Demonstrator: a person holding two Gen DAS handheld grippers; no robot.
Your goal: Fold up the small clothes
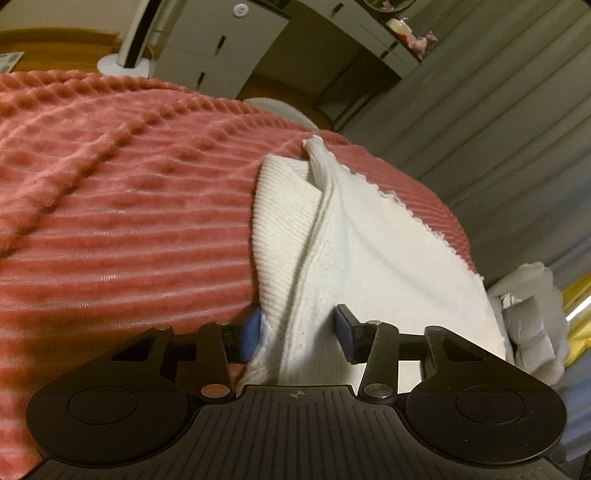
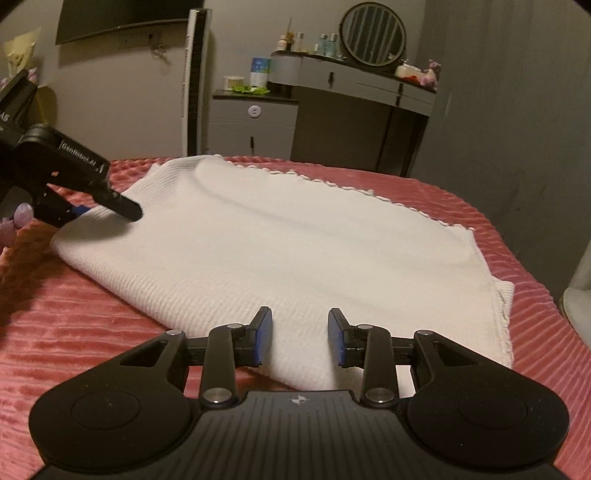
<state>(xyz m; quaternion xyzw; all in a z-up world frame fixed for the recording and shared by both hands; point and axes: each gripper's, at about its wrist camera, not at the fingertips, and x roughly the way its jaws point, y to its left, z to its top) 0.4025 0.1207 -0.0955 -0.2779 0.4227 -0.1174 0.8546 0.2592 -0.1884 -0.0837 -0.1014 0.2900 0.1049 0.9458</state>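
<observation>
A white ribbed knit garment (image 2: 280,236) lies folded on the pink ribbed blanket (image 2: 74,332). It also shows in the left wrist view (image 1: 332,236), with a fold edge running up between the fingers. My left gripper (image 1: 299,332) is open, its jaws astride the garment's left edge; its left pad (image 1: 253,332) sits at the cloth's side. In the right wrist view the left gripper (image 2: 107,212) touches the garment's far left corner. My right gripper (image 2: 300,339) is open and empty, low over the garment's near edge.
The pink blanket (image 1: 110,221) covers the bed. A grey dresser with a round mirror (image 2: 373,33), a small cabinet (image 2: 255,122) and a tall white tower fan (image 2: 195,81) stand beyond the bed. A crumpled white bundle (image 1: 532,314) lies off the bed's right side.
</observation>
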